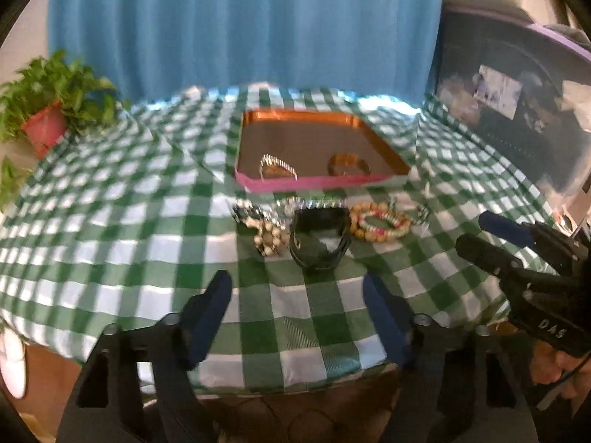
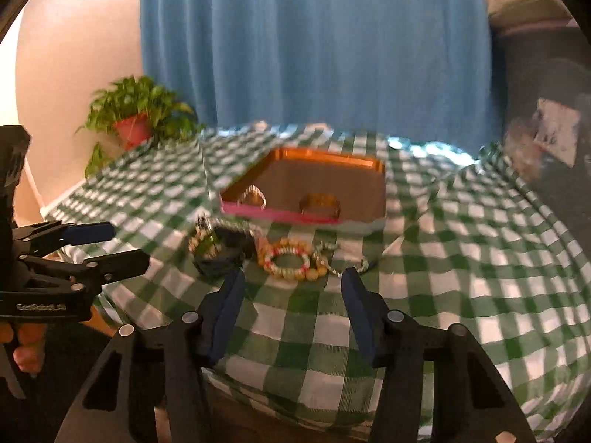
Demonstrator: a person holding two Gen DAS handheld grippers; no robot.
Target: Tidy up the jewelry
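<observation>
An orange-rimmed tray (image 1: 314,184) (image 2: 332,181) with a pink front wall lies on the green checked cloth. It holds a silver bracelet (image 1: 279,168) (image 2: 253,195) and a gold bangle (image 1: 349,164) (image 2: 319,203). Just in front of the tray lie a black band (image 1: 319,241) (image 2: 221,254), a beaded bracelet (image 1: 380,221) (image 2: 291,258), a pale bead bracelet (image 1: 269,240) and a silver chain (image 1: 314,205). My left gripper (image 1: 297,288) (image 2: 107,243) hovers open, short of the black band. My right gripper (image 2: 293,284) (image 1: 476,232) hovers open near the beaded bracelet. Neither holds anything.
A potted plant (image 1: 48,110) (image 2: 135,125) in a red pot stands at the table's far left corner. A blue curtain (image 1: 243,29) hangs behind. A dark box-like object (image 1: 509,110) stands at the right. The table's front edge (image 1: 295,380) is below the grippers.
</observation>
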